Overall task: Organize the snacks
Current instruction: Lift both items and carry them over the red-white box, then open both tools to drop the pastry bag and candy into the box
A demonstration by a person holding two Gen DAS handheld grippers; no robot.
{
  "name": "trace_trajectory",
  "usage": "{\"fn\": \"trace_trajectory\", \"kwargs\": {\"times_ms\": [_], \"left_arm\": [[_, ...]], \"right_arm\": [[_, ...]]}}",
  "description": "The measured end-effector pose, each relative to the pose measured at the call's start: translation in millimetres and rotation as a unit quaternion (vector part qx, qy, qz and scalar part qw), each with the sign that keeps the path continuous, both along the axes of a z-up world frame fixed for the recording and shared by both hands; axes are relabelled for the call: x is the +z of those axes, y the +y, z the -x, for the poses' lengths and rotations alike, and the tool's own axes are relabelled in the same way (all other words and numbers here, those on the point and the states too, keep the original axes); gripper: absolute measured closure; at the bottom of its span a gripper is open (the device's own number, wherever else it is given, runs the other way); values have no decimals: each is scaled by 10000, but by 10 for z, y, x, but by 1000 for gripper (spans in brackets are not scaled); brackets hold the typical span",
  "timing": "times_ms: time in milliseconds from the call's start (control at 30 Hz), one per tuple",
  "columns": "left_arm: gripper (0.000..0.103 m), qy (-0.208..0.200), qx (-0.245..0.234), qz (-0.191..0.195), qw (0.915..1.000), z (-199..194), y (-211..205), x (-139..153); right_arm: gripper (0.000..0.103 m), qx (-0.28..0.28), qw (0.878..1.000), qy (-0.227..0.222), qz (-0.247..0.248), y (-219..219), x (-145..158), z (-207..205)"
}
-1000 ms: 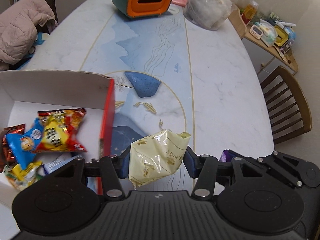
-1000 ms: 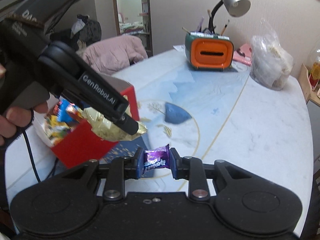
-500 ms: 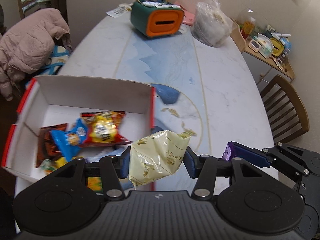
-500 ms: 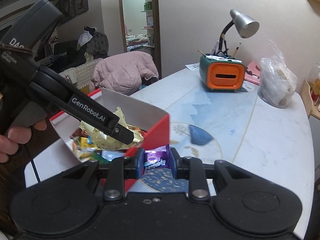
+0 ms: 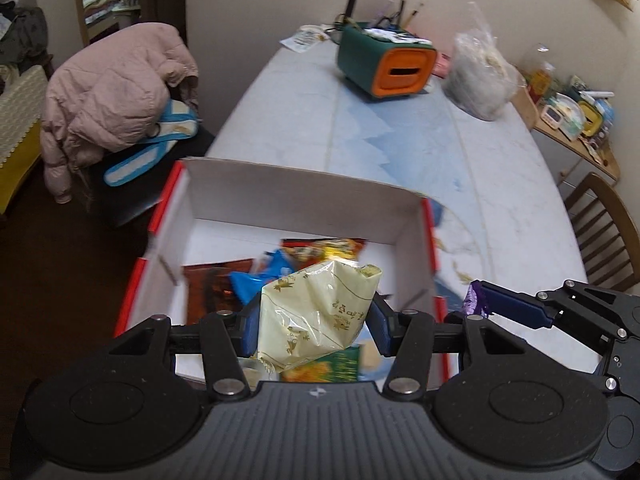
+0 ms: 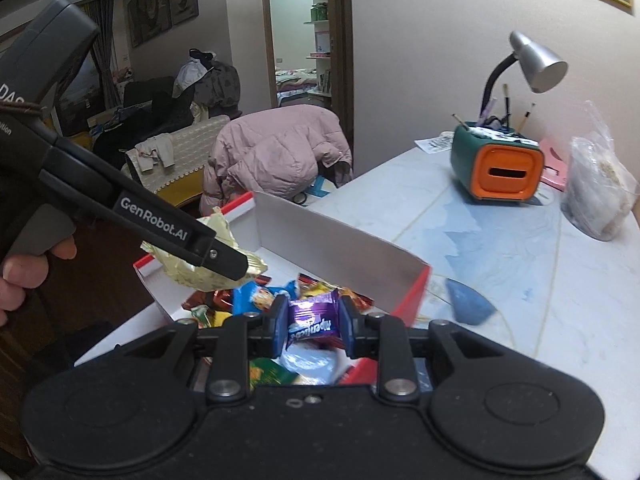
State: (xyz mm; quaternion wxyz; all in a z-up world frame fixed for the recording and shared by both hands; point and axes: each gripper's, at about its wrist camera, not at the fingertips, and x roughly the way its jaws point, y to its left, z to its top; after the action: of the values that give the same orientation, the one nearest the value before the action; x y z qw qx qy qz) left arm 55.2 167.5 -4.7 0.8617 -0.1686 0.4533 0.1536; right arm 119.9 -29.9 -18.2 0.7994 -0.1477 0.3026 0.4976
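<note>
We have a snack in each tool and both hang over the open red-and-white box, which sits on the table at its near edge. The left tool pinches a pale yellow crinkly packet between its blue pads; the right tool is pressed tight on a small purple wrapped candy.

The first risk is crowding — the two tools sit just beside each other over the same box, and in the right wrist view the left tool's arm crosses close above the pile of snacks. If we let go with both at once, one tool could knock the other or drag its packet off line.

The second is the box edge. The candy hangs near the right-hand red wall, so a release made too far that way could bounce it onto the table.

The yellow packet is light and puffy — it may cling to a pad or drift as we spread the fingers, and could land on the rim instead of inside.
</note>
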Motion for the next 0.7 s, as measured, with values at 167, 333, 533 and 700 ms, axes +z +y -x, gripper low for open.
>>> {"fn": "trace_trajectory", "kwargs": {"times_ms": [167,333,533,700], "left_arm": [[51,91,88,-27,9999,1,301,-112],[51,239,75,-20,9997,-93,507,-292],[51,489,-30,9,9988,-230,621,-547],[51,614,-158,-20,9980,-298,627,-694]], "right_arm": [[78,-42,9999,-1,142,302,-102,3],[78,-130,9991,152,376,531,-271,-65],[78,-235,9968,251,717,702,-517,-100],[77,-237,9950,305,917,775,-664,-82]]}}
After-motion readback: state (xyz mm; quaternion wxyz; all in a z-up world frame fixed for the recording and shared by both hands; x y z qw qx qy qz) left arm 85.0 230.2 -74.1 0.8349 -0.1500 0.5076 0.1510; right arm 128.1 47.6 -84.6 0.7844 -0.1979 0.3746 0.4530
